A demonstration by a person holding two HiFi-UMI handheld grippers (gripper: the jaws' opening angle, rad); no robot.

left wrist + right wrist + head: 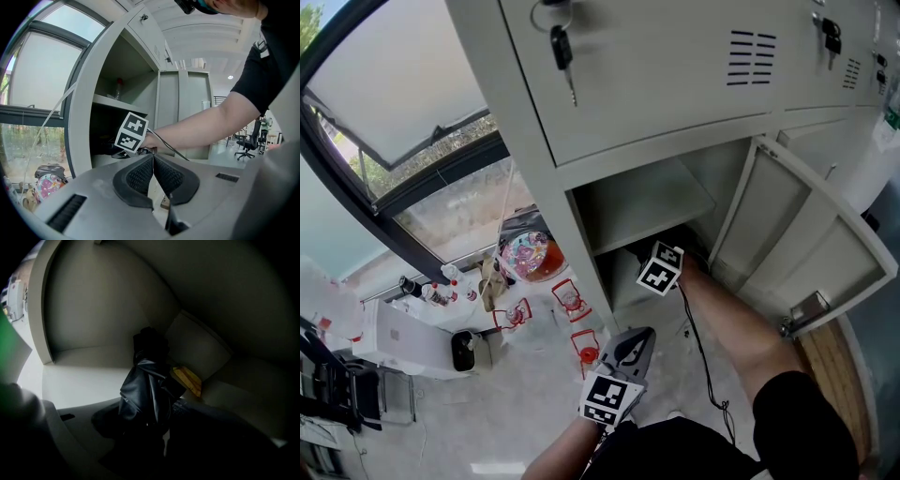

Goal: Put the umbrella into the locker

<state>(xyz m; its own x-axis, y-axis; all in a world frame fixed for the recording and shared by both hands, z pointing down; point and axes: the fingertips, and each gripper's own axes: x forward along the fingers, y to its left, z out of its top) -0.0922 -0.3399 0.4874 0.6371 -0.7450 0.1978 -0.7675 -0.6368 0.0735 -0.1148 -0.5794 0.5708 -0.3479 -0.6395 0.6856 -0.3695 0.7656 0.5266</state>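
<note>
Locker [675, 103]: grey metal, filling 12 to 3 o'clock of the head view; lower door [811, 239] swung open toward 3 o'clock.
Umbrella [145, 387]: black, folded, inside the lower compartment; far end toward the back corner at 12 o'clock in the right gripper view; yellowish block [188, 379] just beside it at 2 o'clock.
Right gripper [149, 411]: reached into that compartment, under the shelf [649, 202]; jaws set around the umbrella's near end; too dark to tell whether the pads press on it.
Left gripper [152, 161]: outside the locker, at 6 o'clock of the opening in the head view; jaws clenched together, nothing between them.
Key [563, 49]: hanging from the upper door's lock at 11 o'clock.
</note>
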